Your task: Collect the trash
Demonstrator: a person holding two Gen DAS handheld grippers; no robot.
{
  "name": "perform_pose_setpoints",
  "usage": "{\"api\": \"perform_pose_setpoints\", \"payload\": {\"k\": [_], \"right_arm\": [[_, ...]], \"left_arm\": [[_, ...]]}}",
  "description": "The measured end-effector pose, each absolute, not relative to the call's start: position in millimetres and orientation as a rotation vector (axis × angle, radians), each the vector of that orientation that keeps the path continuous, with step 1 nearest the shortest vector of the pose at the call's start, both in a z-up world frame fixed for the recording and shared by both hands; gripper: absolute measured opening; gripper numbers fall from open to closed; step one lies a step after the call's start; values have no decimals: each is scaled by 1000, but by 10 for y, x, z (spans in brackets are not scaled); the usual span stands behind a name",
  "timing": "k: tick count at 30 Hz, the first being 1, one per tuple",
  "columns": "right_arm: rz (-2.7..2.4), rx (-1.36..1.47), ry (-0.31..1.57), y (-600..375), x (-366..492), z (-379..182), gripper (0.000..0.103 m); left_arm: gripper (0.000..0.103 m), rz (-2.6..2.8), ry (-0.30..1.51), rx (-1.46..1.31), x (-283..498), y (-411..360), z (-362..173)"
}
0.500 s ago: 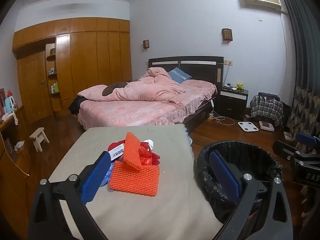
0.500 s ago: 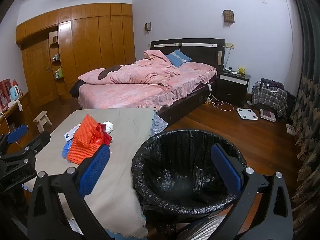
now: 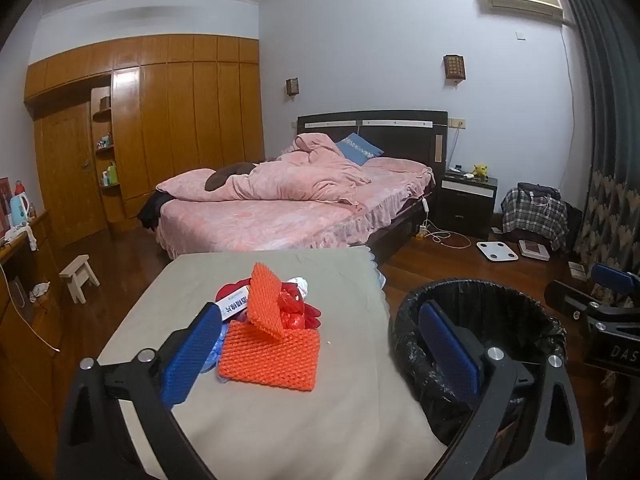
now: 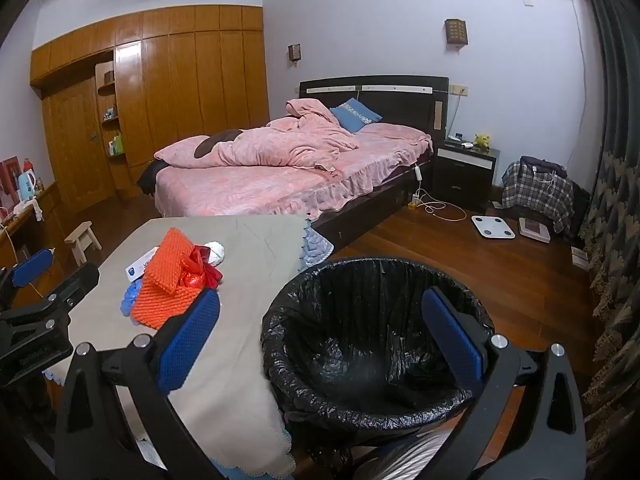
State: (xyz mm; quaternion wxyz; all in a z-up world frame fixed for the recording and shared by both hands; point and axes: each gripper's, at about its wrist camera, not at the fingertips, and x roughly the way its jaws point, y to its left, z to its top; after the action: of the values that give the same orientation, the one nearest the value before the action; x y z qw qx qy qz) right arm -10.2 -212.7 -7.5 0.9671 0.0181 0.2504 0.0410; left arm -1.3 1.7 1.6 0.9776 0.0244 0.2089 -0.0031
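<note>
As seen from the left wrist, the left gripper hung with jaws released, the orange mesh trash dead ahead on the bench, long axis crosswise. From the right wrist, the right gripper, jaws released, faced the bin; trash lay left, nearer the left gripper.

Orange foam net; black bin liner; beige tablecloth; pink bedding; plaid cloth.
</note>
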Motion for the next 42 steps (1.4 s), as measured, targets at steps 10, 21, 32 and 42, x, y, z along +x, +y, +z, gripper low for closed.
{"api": "perform_pose_setpoints", "payload": {"k": [10, 21, 32, 42], "right_arm": [[84, 34, 508, -2124, -98, -87, 98], [83, 34, 507, -2125, -96, -95, 98], [83, 34, 508, -2125, -95, -96, 98], [83, 36, 508, -2123, -96, -102, 98]], "left_arm": [[97, -4, 426, 54, 3, -5, -1], [97, -5, 426, 54, 3, -6, -1], [97, -6, 428, 53, -22, 4, 4], [97, -6, 429, 55, -3, -2, 2]]}}
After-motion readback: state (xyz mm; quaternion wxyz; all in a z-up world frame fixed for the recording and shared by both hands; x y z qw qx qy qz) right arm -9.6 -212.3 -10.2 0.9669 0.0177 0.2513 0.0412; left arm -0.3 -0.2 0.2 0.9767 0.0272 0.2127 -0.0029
